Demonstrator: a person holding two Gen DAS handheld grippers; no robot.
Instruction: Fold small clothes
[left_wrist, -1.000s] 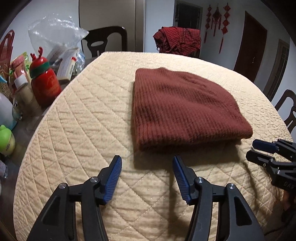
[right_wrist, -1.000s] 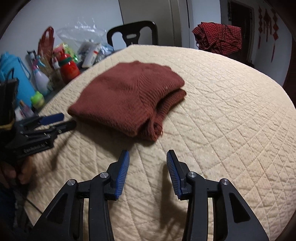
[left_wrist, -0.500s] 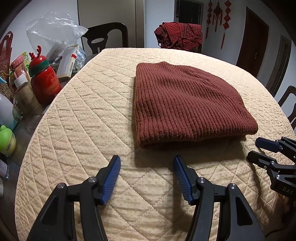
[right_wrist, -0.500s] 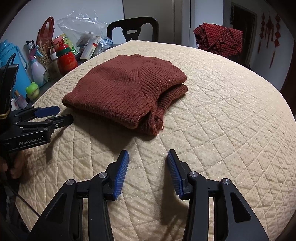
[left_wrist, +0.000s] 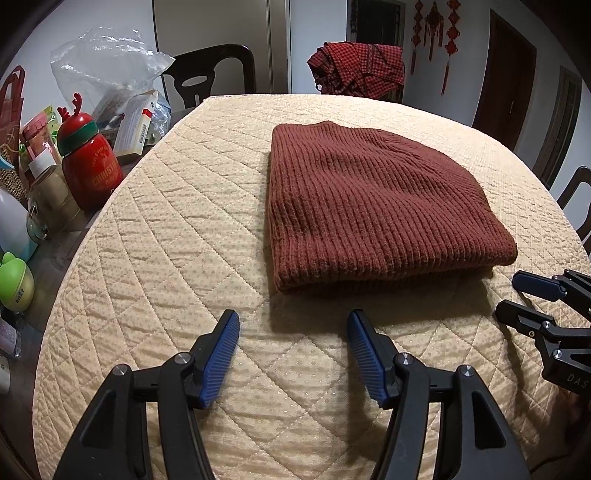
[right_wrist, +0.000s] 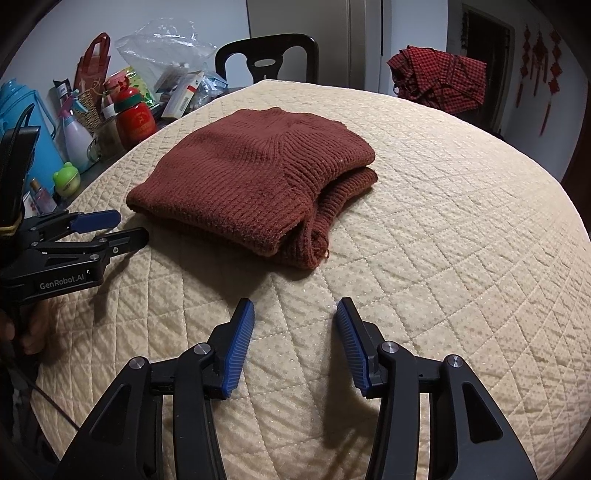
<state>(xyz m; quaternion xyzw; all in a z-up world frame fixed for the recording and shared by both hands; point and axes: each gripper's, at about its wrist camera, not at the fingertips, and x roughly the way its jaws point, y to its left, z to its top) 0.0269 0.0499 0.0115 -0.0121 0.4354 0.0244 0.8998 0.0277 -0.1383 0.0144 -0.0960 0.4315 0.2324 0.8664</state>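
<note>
A rust-brown knitted garment (left_wrist: 369, 206) lies folded flat on the beige quilted table cover (left_wrist: 184, 229); it also shows in the right wrist view (right_wrist: 255, 177), with its layered open edges at the near right. My left gripper (left_wrist: 293, 319) is open and empty, just short of the garment's near edge. My right gripper (right_wrist: 295, 308) is open and empty, short of the folded corner. Each gripper shows in the other's view, the right one (left_wrist: 517, 295) at the far right and the left one (right_wrist: 118, 229) at the left, both beside the garment without touching it.
Clutter crowds the table's left side: a red reindeer bottle (left_wrist: 90, 162), a plastic bag (left_wrist: 99, 66), boxes, a green frog jar (left_wrist: 14, 284), a blue jug (right_wrist: 22, 125). A dark chair (left_wrist: 210, 70) and a red checked cloth (left_wrist: 358, 70) over another chair stand behind.
Both grippers have pulled back slightly and tilted, so the garment sits a little farther and lower in each view. Both stay open. The garment has not moved.
</note>
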